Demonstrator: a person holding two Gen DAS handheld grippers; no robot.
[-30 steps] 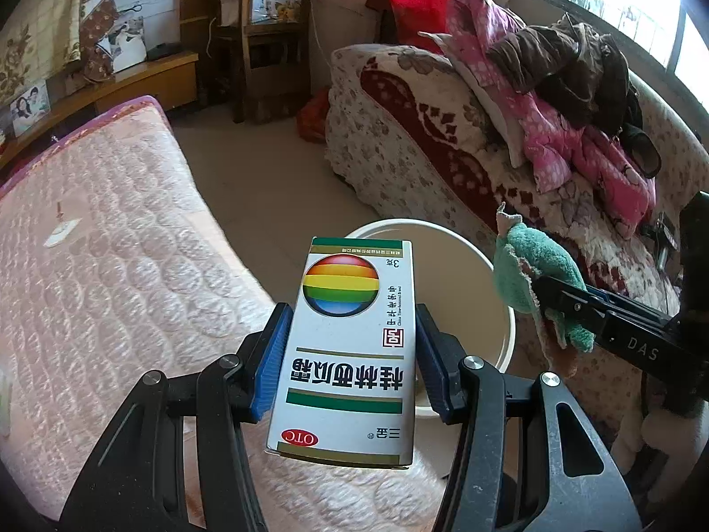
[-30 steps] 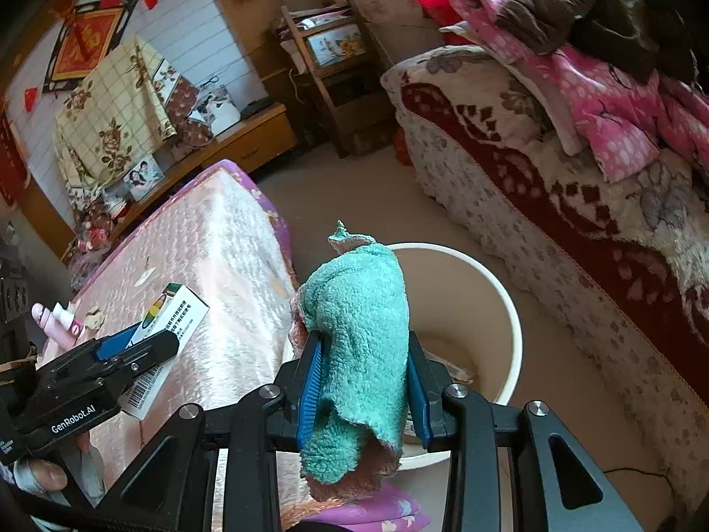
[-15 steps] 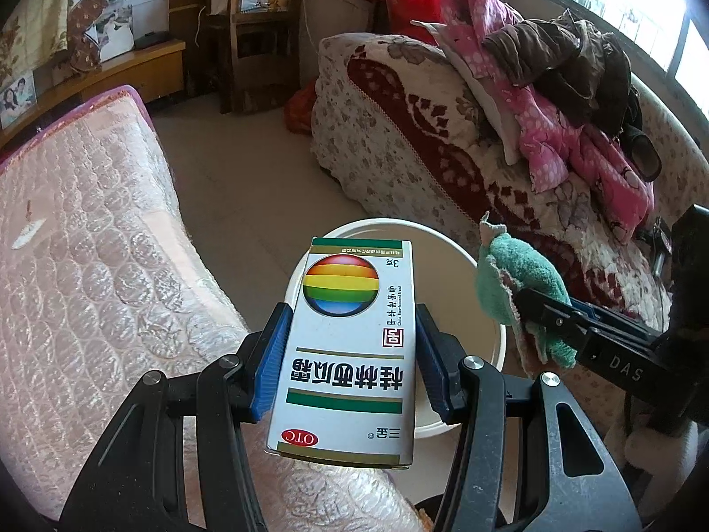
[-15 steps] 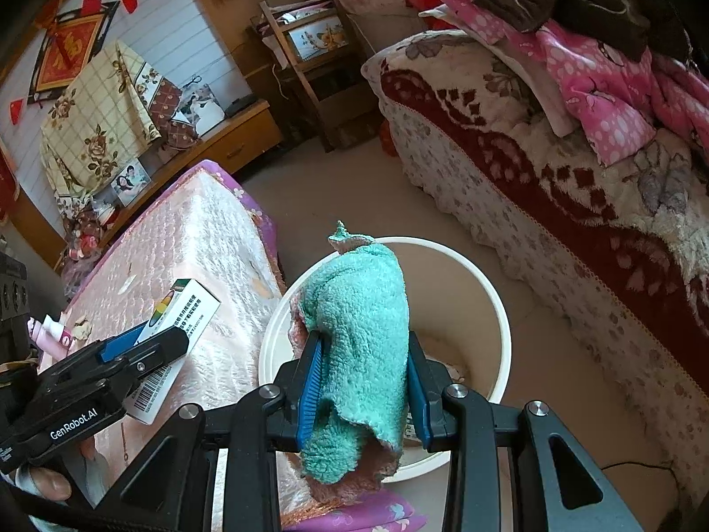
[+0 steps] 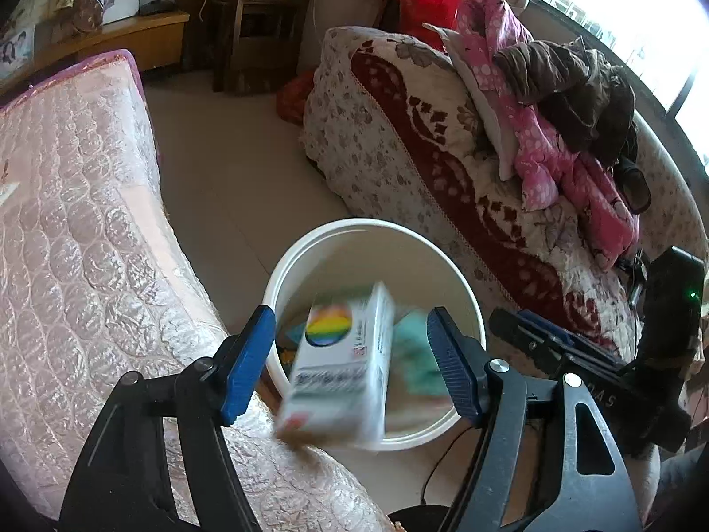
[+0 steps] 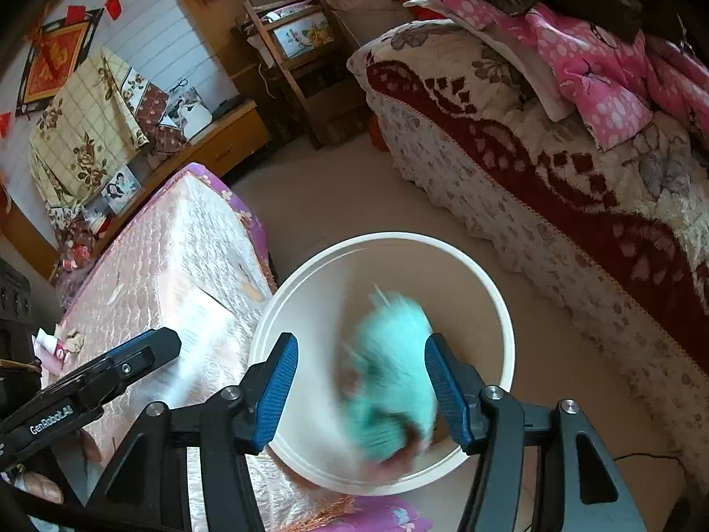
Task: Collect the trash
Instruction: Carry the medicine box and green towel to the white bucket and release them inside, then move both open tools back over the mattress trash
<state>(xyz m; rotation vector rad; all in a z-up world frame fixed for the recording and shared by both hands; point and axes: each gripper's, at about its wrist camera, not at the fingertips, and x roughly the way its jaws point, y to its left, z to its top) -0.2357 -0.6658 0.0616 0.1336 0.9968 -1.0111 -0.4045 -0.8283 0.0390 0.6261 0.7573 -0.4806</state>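
A white medicine box (image 5: 341, 365) with a rainbow circle tumbles, blurred, between the opening jaws of my left gripper (image 5: 350, 363); the blue pads stand clear of it. It hangs over the white round bin (image 5: 310, 244). In the right wrist view a teal fluffy cloth (image 6: 392, 372), also blurred, drops between the opening jaws of my right gripper (image 6: 361, 381) into the same bin (image 6: 496, 292), and neither pad presses on it. The teal cloth (image 5: 416, 363) shows inside the bin behind the box.
A pink quilted mattress (image 5: 75, 230) lies left of the bin. A floral red and cream sofa (image 5: 421, 133) with piled pink and brown clothes (image 5: 554, 102) stands right. Beige floor (image 5: 230, 150) runs between them. A wooden chair (image 6: 305, 71) stands at the back.
Both grippers opened and sank a little toward the bin. The medicine box left the left pads and tilts as it falls; the teal cloth slipped out of the right pads into the bin.
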